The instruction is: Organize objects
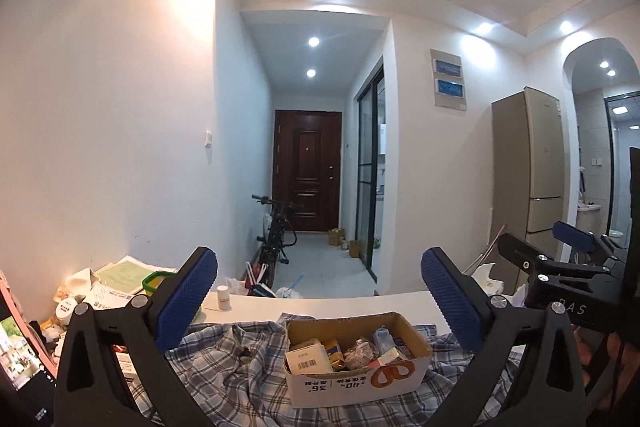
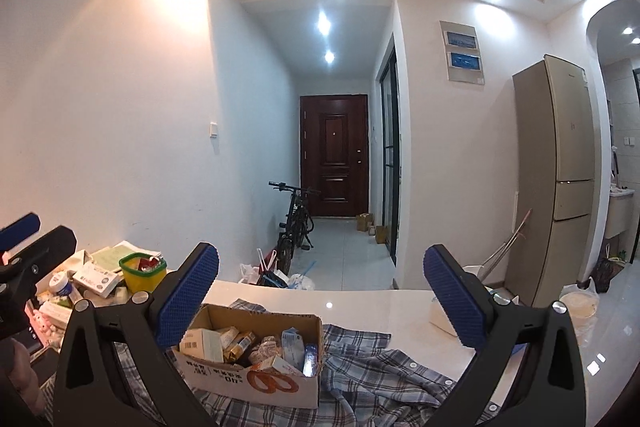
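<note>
Left tongs [image 1: 320,291] standing released, blue pads [image 1: 188,297] spread wide at 9 and 3 o'clock, nothing lying between them. Pointing level over a cardboard box [image 1: 356,383] sitting at 6 o'clock, low and centred between the two arms, apart from both pads. Box resting on a crumpled checked shirt [image 1: 224,359] spreading over a white table [image 1: 340,301]. Box holding small packets, a white carton with a barcode at its 9 o'clock side, gold wrappers in the middle, a blue-and-white pack toward 3 o'clock. A small white bottle [image 1: 224,298] standing on the table at 11 o'clock from the box, just beside the left pad. A heap of papers and boxes [image 1: 112,287] piling up at 9 o'clock by the wall. Right tongs [image 1: 560,259] showing at 3 o'clock in this view.

Right tongs [image 2: 321,291] likewise hanging released, pads [image 2: 454,301] wide apart, gripping nothing. Cardboard box [image 2: 256,383] lying at 7 o'clock here, its near-left corner hiding behind the left-hand pad, shirt [image 2: 372,367] trailing out toward 5 o'clock. A green tub [image 2: 143,271] sitting at 10 o'clock among the clutter. Left tongs [image 2: 24,239] reaching in at 9 o'clock, a hand [image 2: 22,375] showing dimly at 8 o'clock.

Further out at 12 o'clock, a dark red door [image 2: 334,155] closing off a hallway, a bicycle [image 2: 296,227] leaning by the wall before it. A tall beige fridge [image 2: 560,171] standing at 3 o'clock.
</note>
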{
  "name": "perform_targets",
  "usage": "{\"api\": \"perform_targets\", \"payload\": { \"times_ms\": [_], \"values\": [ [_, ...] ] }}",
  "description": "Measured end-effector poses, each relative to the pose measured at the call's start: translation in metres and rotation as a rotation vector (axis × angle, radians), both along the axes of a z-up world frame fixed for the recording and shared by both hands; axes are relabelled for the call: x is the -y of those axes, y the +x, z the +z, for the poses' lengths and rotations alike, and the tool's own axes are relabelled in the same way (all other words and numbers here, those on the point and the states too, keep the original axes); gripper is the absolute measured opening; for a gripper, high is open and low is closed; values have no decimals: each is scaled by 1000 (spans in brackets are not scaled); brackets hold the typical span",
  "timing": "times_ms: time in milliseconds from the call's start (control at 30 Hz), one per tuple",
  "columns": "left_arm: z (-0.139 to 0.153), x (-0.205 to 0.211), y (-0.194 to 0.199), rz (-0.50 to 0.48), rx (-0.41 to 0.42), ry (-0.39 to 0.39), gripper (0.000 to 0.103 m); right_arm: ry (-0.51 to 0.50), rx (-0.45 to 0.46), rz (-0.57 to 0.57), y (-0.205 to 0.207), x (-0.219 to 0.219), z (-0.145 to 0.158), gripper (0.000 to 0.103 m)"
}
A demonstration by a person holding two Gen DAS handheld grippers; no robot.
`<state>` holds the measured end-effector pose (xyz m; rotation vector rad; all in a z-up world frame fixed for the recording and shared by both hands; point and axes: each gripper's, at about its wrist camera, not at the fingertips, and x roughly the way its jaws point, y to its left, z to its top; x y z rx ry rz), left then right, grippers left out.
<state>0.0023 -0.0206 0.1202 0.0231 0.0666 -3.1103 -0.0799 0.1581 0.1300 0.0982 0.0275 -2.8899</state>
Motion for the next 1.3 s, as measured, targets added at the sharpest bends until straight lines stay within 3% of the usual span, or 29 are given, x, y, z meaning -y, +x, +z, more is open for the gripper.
{"api": "perform_targets", "payload": {
  "times_ms": [433, 567, 767, 967, 1167, 1300],
  "values": [
    [-29, 5, 32, -53, -8, 62, 103, -39, -84, -3, 50, -24, -16, 102],
    [-51, 0, 24, -33, 41, 23, 103, 18, -136, -87, 58, -18, -33, 102],
    [-90, -3, 15, -34, 66, 15, 103, 6, -32, -36, 42, -14, -62, 102],
    [-117, 2, 7, -41, 81, 55, 103, 53, -95, -92, 48, -15, -89, 102],
    [-132, 1, 3, -18, 51, 62, 103, 67, -55, -104, 35, -16, -109, 102],
    [-132, -6, 13, -7, 5, 28, 103, 50, -48, -92, 27, -16, -124, 102]
  ]
}}
